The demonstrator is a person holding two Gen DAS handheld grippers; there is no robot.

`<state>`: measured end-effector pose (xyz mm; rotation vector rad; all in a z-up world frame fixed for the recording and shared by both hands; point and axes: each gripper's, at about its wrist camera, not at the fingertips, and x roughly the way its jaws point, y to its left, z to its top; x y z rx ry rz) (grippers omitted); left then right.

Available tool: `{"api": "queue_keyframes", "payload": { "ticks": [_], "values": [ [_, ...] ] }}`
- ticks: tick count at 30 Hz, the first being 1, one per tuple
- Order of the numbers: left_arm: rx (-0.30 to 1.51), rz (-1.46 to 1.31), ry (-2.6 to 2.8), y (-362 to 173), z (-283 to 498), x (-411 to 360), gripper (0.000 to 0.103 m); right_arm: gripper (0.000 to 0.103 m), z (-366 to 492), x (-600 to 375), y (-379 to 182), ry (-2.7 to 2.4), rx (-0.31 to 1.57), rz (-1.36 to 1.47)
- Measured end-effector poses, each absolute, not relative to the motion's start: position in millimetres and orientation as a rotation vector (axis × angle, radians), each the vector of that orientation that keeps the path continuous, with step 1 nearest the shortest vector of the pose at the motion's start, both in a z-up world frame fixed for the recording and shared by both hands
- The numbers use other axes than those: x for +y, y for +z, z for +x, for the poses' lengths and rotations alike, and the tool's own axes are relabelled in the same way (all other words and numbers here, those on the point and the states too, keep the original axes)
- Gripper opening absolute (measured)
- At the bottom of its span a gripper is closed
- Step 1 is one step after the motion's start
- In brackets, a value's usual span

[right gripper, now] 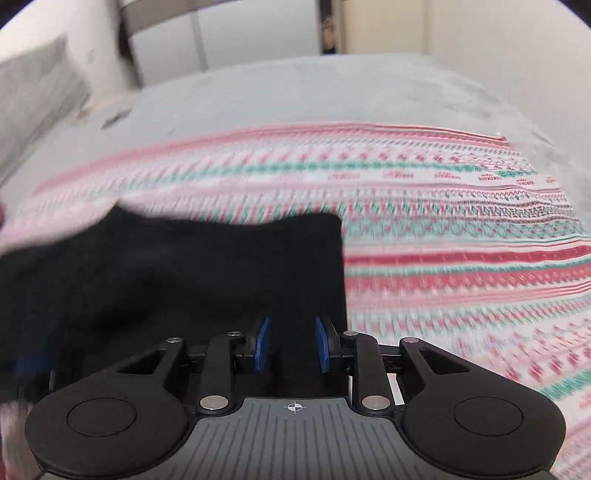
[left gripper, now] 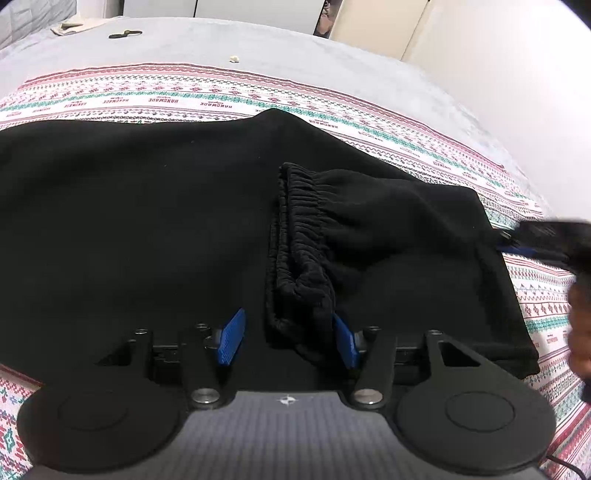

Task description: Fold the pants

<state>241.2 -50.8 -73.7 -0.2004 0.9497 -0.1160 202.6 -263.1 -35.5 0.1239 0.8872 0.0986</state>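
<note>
Black pants [left gripper: 147, 221] lie spread on a patterned blanket [left gripper: 184, 99], with the elastic waistband [left gripper: 299, 236] folded over onto the legs. My left gripper [left gripper: 290, 341] is open, its blue pads either side of the waistband's near end, not closed on it. The right gripper shows blurred at the right edge of the left wrist view [left gripper: 546, 240]. In the right wrist view my right gripper [right gripper: 291, 349] is open over the right edge of the pants [right gripper: 184, 277], black cloth between and below its pads.
The blanket [right gripper: 461, 258] lies on a grey bed [left gripper: 258, 44]. A small dark object [left gripper: 125, 34] and a beige cloth [left gripper: 70, 27] lie at the bed's far left. White walls and cupboards stand behind.
</note>
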Motion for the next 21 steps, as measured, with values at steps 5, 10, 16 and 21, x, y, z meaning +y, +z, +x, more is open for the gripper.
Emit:
{"api": "queue_keyframes", "payload": {
  "ticks": [5, 10, 16, 21],
  "values": [
    [0.96, -0.218, -0.132, -74, 243, -47, 0.078, 0.024, 244, -254, -61, 0.011, 0.89, 0.161],
    [0.969, -0.23, -0.149, -74, 246, -43, 0.078, 0.023, 267, -257, -72, -0.053, 0.862, 0.201],
    [0.984, -0.297, -0.153, -71, 246, -35, 0.078, 0.032, 261, -247, -57, -0.115, 0.828, 0.116],
    [0.974, -0.338, -0.164, -62, 238, -17, 0.083, 0.032, 247, -233, -36, -0.052, 0.824, 0.186]
  ]
}}
